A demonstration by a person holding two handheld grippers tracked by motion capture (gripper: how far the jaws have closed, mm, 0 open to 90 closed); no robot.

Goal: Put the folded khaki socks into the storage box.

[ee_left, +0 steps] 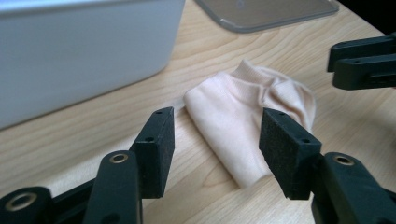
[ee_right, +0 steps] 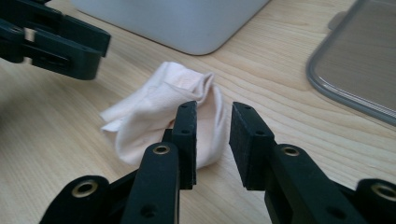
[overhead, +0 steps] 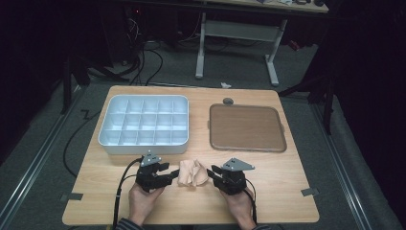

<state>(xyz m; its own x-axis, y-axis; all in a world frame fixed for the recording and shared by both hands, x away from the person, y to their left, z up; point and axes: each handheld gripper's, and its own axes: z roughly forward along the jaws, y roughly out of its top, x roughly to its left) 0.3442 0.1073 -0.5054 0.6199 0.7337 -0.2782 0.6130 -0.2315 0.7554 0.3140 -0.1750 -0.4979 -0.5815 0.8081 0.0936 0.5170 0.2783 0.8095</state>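
Your pale peach, soft knitted cloth, folded into a small bundle, lies on the light wooden table near its front edge, directly between your two hands. That spot suits work from both sides, since each tool reaches an end of the fabric.

Your left gripper stands wide, one pad on bare wood and the other over the bundle's near edge, neither pressing the fabric. I judge this as a let-go or a fresh approach.

Your right gripper stands narrow, with a clear gap between its pads, just at the bundle's near edge; I see no fabric pinched there.

The white plastic tray with many square compartments and the flat brown lid with a grey rim sit behind, probably waiting to take the bundle.

No brand, label or writing can be read anywhere.
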